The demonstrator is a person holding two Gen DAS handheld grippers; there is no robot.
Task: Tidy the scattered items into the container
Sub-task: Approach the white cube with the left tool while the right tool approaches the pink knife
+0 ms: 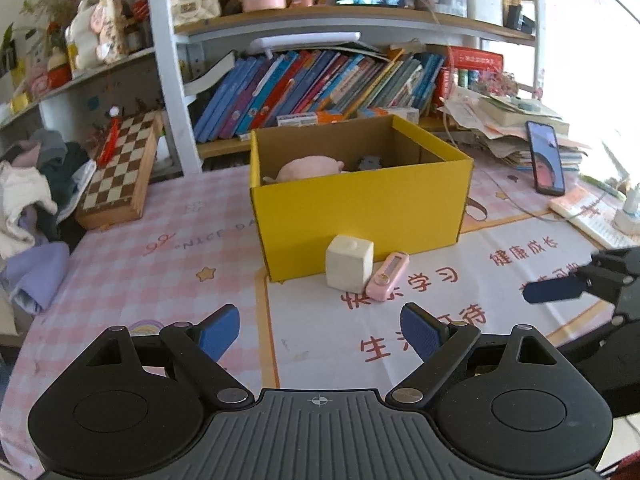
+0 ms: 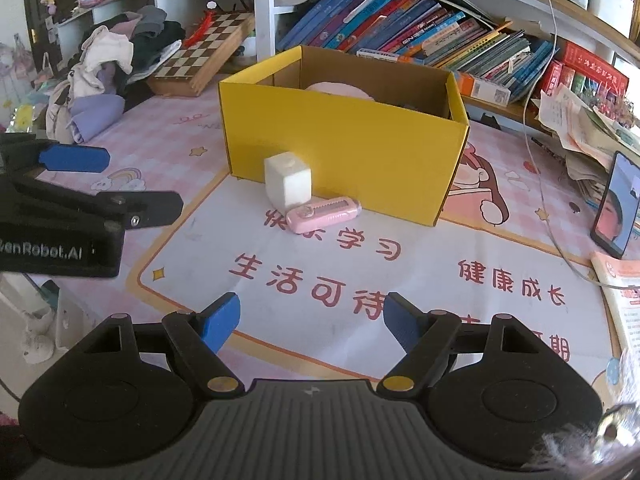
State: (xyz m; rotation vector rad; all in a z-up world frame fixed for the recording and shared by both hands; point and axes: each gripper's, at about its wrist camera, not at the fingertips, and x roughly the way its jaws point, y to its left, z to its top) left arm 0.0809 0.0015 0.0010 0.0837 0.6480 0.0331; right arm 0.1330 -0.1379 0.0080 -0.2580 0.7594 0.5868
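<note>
A yellow cardboard box (image 1: pixel 360 208) (image 2: pixel 340 148) stands open on the table, with a pink plush toy (image 1: pixel 308 168) (image 2: pixel 340 89) and a dark item inside. Against its front wall sit a white cube (image 1: pixel 349 263) (image 2: pixel 288 184) and a flat pink device (image 1: pixel 388 276) (image 2: pixel 324 214) touching it. My left gripper (image 1: pixel 320 334) is open and empty, a short way in front of the cube. My right gripper (image 2: pixel 312 322) is open and empty too, further back from both items. Each gripper shows at the edge of the other's view.
A chessboard box (image 1: pixel 120 172) and a heap of clothes (image 1: pixel 32 200) lie at the left. Bookshelves (image 1: pixel 320 88) rise behind the yellow box. A phone (image 1: pixel 546 158) leans on stacked papers at the right, beside a cable and a booklet (image 2: pixel 624 300).
</note>
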